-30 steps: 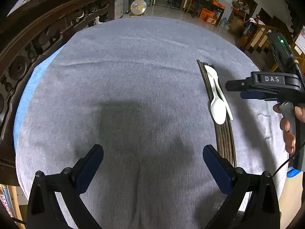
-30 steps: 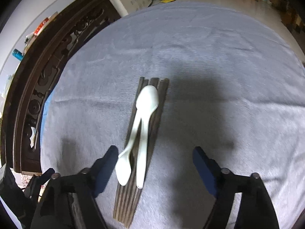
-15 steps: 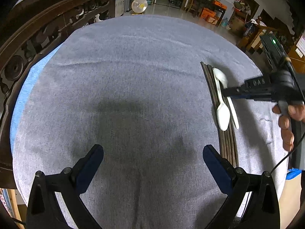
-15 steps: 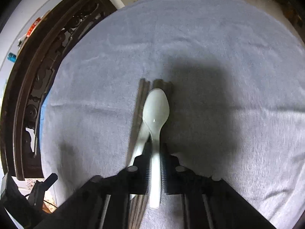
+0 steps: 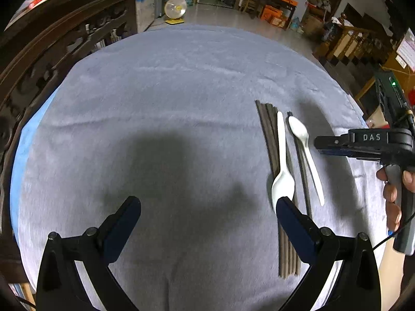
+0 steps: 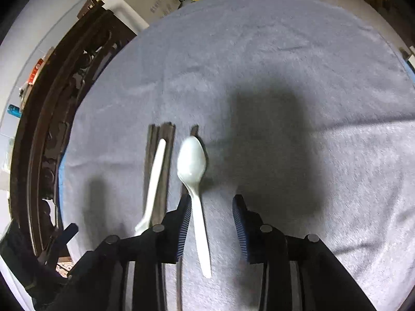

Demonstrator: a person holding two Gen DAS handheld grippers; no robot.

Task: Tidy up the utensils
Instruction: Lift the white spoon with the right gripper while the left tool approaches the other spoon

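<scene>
Left wrist view: the left gripper is hovering low over the grey cloth with its jaws wide apart, holding nothing
Utensils, left view: dark chopsticks are lying in a bundle, one white spoon resting on them with its bowl nearest this camera; a second spoon is lying just beside, bowl pointing away
Right gripper, left view: the right gripper is sitting side-on beside the second spoon, so its opening cannot be told here
Right wrist view: its jaws are standing parted, the second spoon's handle lying between them, apparently touching the left pad
Risk: a single chopstick is lying under that spoon; closing now is likely catching both or nudging the bundle askew
</scene>
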